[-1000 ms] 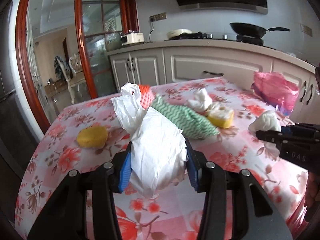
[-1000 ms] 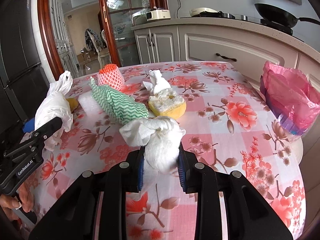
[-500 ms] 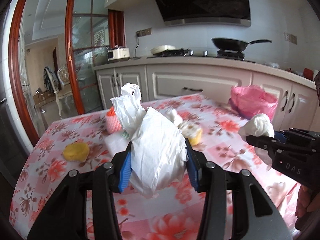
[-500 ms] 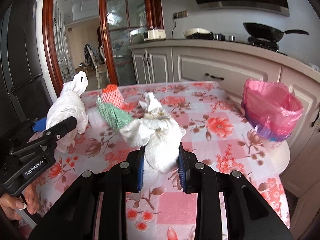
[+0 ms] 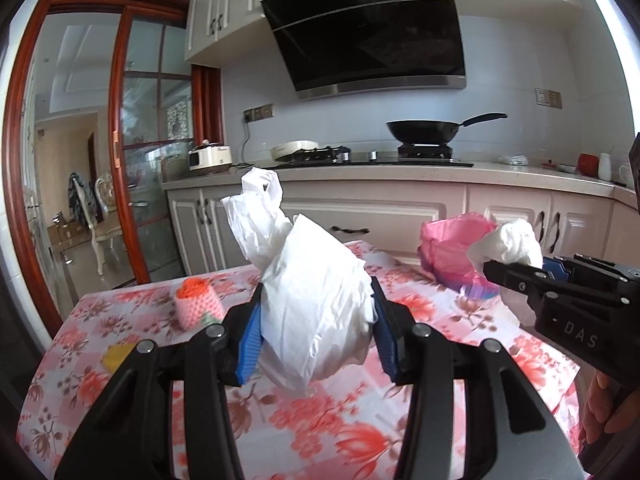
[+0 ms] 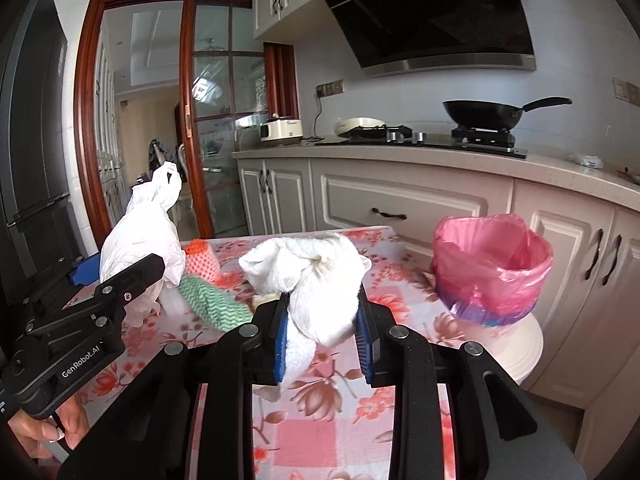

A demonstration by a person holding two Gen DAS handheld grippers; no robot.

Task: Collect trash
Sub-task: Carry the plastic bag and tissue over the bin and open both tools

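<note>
Crumpled white plastic bag bundle (image 5: 320, 304): my left gripper (image 5: 316, 340) has jaws clamped on its belly, above the floral table (image 5: 320, 420). Light, soft, slippery. Knotted white tissue wad (image 6: 320, 288): right gripper (image 6: 324, 344) jaws clamped, near pink-lined bin (image 6: 492, 268).

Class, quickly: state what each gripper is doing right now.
Left gripper: shut on a crumpled white plastic bag.
Right gripper: shut on a knotted white paper towel wad.
</note>
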